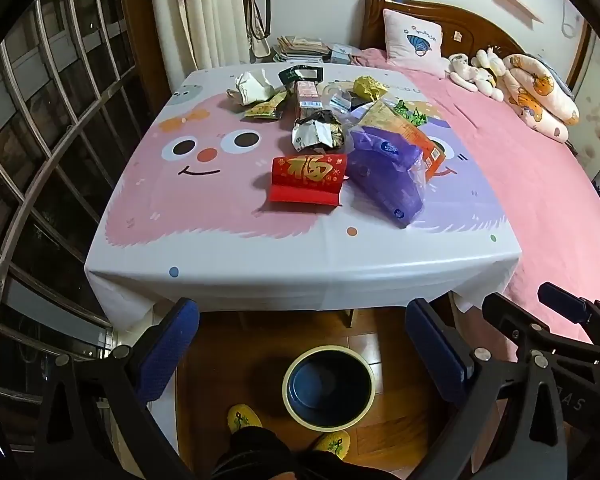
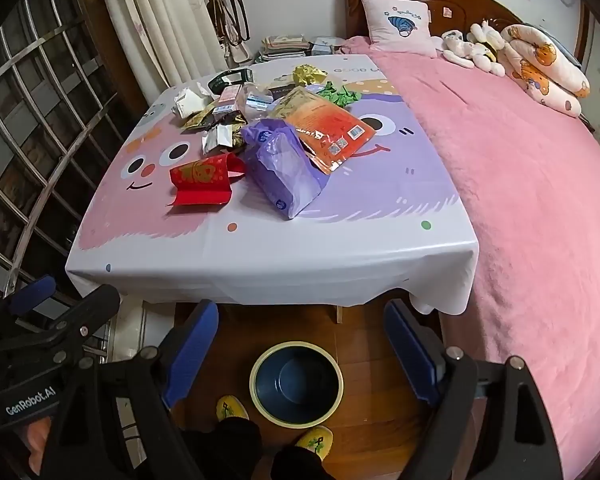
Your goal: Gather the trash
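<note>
The trash (image 1: 340, 128) lies heaped mid-counter (image 1: 300, 256), untouched, beyond the empty bin (image 1: 328, 388) on the floor. Both the left gripper (image 1: 302, 344) and right gripper (image 2: 300, 348) hang over the bin, jaws open and empty. Collection seems unstarted; next comes reaching for the nearest wrapper.

1. Our right gripper (image 2: 300, 354) hangs with its jaws wide apart and nothing between them.
2. Directly below it stands the dark bin (image 2: 296, 420) on the floor.
3. Ahead lies the table (image 2: 260, 264), bearing a red envelope (image 2: 202, 180), a purple bag (image 2: 284, 172) and an orange packet (image 2: 328, 126).
</note>
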